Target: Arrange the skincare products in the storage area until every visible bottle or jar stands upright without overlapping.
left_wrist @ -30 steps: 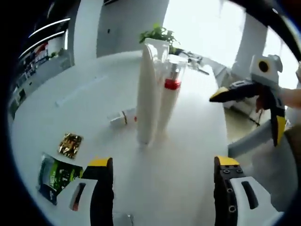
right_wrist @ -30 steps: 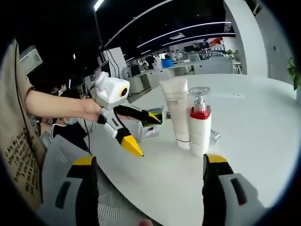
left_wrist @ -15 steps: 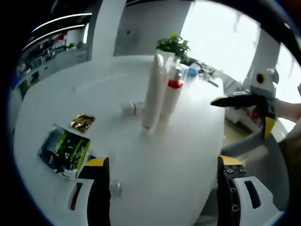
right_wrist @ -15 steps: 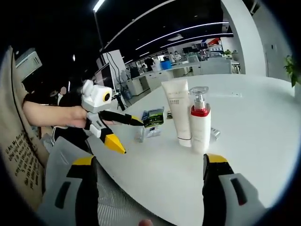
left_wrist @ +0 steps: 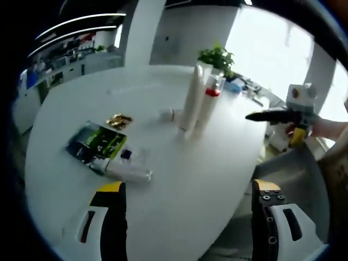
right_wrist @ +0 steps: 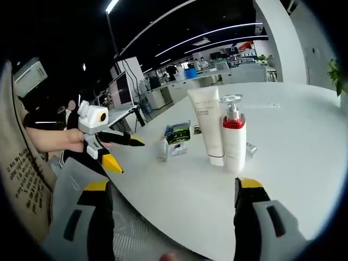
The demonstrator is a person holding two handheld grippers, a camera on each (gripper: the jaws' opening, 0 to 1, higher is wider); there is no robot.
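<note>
A tall white tube [left_wrist: 190, 98] [right_wrist: 205, 125] stands upright on the round white table [left_wrist: 179, 179], touching or almost touching a white pump bottle with a red collar [left_wrist: 209, 106] [right_wrist: 234, 138]. A clear bottle [left_wrist: 128, 171] [right_wrist: 163, 149] lies on its side near a green sachet [left_wrist: 98, 141] [right_wrist: 178, 133]. A small tube [left_wrist: 168, 114] lies behind the standing pair. My left gripper [left_wrist: 188, 186] [right_wrist: 124, 152] is open and empty, well back from the bottles. My right gripper [right_wrist: 172, 185] [left_wrist: 277, 115] is open and empty, off the table's edge.
A gold packet [left_wrist: 118, 119] lies by the sachet. A potted plant [left_wrist: 217, 54] stands at the far rim. A person's hand [right_wrist: 65, 138] holds the left gripper beyond the table edge [right_wrist: 141, 201]. Office desks fill the background.
The left gripper has drawn back from the standing pair, bringing the sachet and lying clear bottle into its view. The right gripper has barely moved. The products stay put.
</note>
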